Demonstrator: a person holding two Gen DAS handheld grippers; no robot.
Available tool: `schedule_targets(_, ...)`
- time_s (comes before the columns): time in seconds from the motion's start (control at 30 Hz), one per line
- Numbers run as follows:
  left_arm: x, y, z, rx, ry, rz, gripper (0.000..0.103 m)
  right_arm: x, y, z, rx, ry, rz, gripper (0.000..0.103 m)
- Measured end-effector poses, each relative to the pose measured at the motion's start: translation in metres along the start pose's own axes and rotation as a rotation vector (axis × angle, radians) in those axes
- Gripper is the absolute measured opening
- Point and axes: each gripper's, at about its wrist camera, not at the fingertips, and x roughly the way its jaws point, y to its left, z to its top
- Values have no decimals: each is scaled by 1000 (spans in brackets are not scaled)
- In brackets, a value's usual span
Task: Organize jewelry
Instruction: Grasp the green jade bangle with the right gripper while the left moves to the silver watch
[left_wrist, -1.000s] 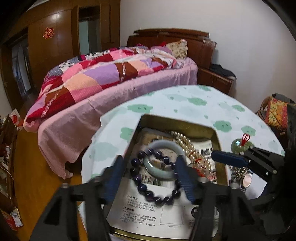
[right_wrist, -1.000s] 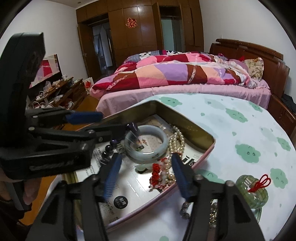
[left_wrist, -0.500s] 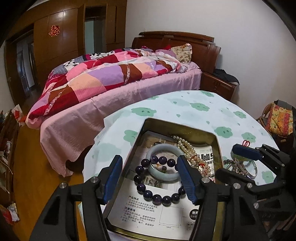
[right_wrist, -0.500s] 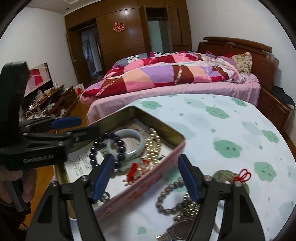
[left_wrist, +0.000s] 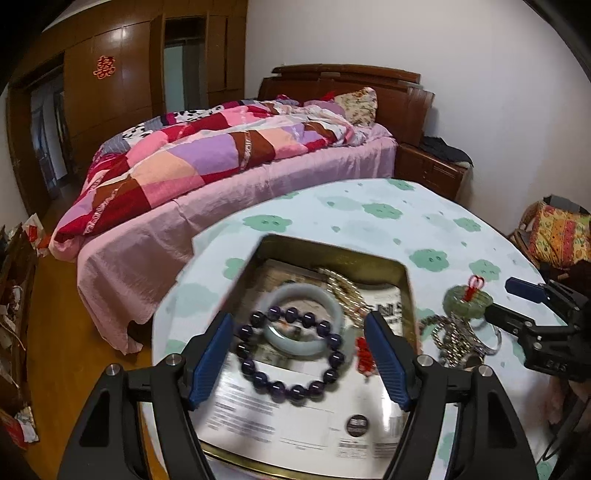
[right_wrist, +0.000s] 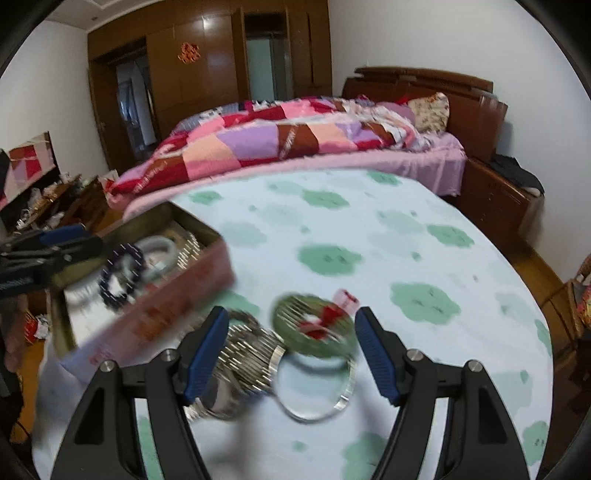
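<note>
tin (right_wrist: 155, 317) and silver bangle (right_wrist: 317, 387) motion-blurred, tin's near edge (left_wrist: 295, 467) cut off

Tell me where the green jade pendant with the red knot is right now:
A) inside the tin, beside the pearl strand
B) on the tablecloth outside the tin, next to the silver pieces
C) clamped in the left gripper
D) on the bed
B: the green jade pendant lies on the tablecloth outside the tin, beside the silver pieces, in front of the open right gripper.

Surface (right_wrist: 369, 229): pale, green cloud print. Bead bracelet (left_wrist: 291, 354): dark purple. Bangle (left_wrist: 301, 341): pale jade. Quilt (left_wrist: 207, 155): pink-purple-red patchwork.
</note>
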Motion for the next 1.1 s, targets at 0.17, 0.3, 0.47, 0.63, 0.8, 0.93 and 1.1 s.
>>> schedule_targets(0.17,3,-16,-5,24,14,-19,73,6,-3,-3,-25,29,2,63)
schedule_targets(0.3,4,-23,-8,43,26,-21,73,9,7,0,-102,30,-16,60)
schedule_targets(0.47,5,-24,-8,40,23,-16,73,23,15,-2,-163,75,-20,44)
schedule_targets(0.63,5,-25,-8,35,26,-17,73,32,12,-2,-177,114,-18,26)
schedule_targets(0.8,6,-25,-9,40,30,-20,73,34,13,-4,-180,133,-8,13)
schedule_targets(0.93,5,-27,-9,44,29,-21,73,27,9,-4,-159,105,-13,10)
schedule_targets(1.1,1,-28,-9,42,23,-37,73,12,1,-2,-112,35,-40,10)
